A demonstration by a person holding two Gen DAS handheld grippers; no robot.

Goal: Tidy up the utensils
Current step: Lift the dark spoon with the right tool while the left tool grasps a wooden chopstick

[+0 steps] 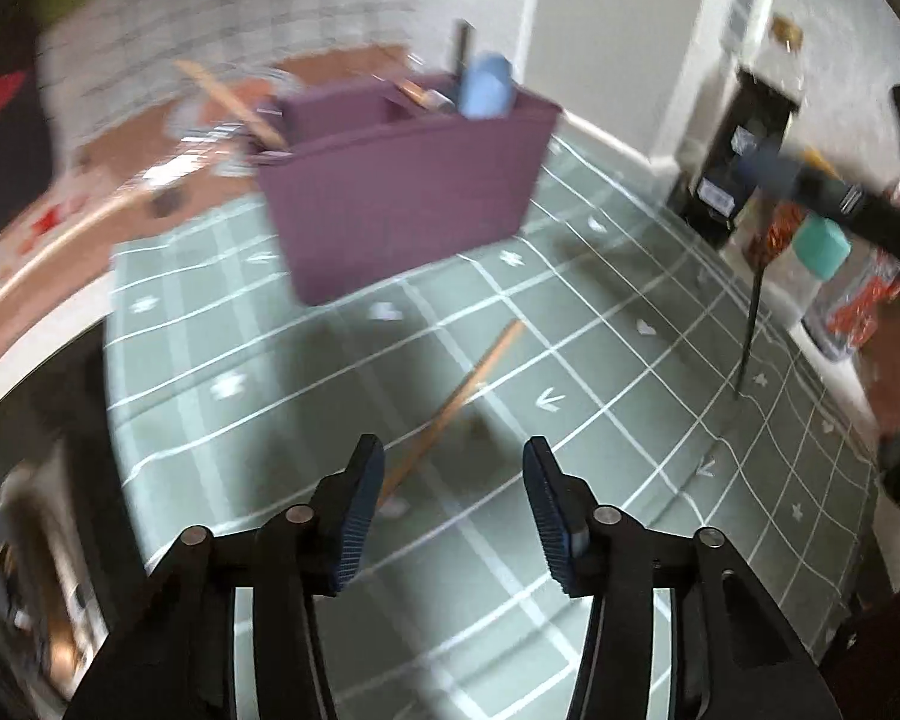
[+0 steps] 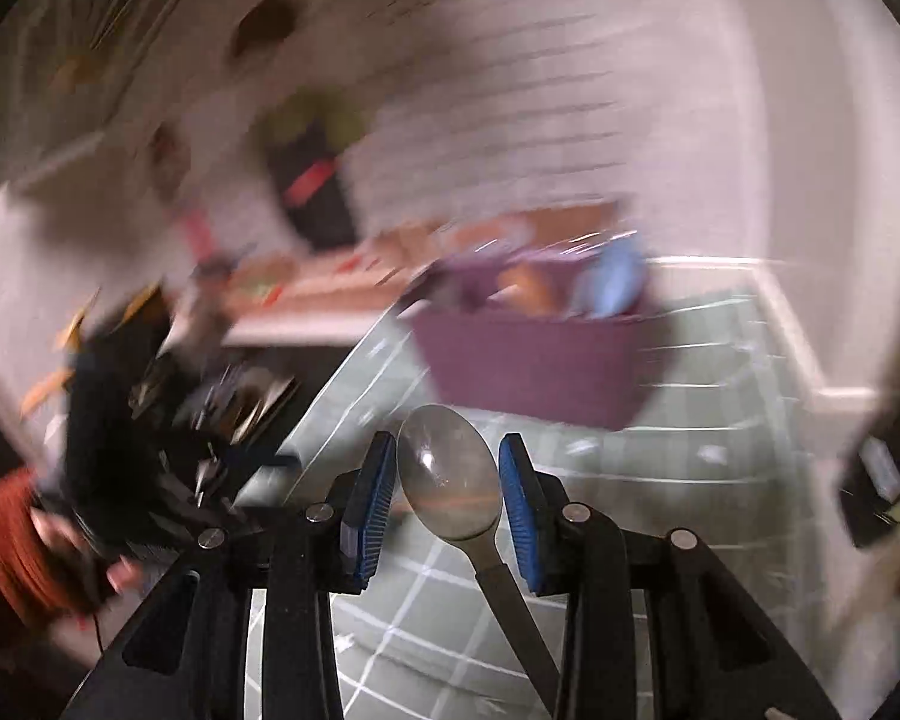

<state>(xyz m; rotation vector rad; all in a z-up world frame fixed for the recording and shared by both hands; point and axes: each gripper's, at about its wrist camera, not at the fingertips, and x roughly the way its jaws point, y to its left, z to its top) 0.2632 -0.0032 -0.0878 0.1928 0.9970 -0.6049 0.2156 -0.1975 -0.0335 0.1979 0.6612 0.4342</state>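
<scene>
Between the right gripper (image 2: 447,495) pads sits a metal spoon (image 2: 450,474), bowl forward; whether it is clamped cannot be told. Smooth, stiff and light, it will likely slip: grip the handle. Left gripper (image 1: 453,501) gapes over a thin wooden stick (image 1: 456,402) on the tiled mat (image 1: 570,312), near the purple plastic caddy (image 1: 402,192).

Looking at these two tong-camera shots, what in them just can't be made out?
- Right view: whether the right tongs actually grip the shiny metal spoon; its handle runs off the bottom edge.
- Right view: motion blur smears the purple plastic caddy and its contents.
- Left view: the caddy's front wall hides the lower parts of the utensils inside.
</scene>
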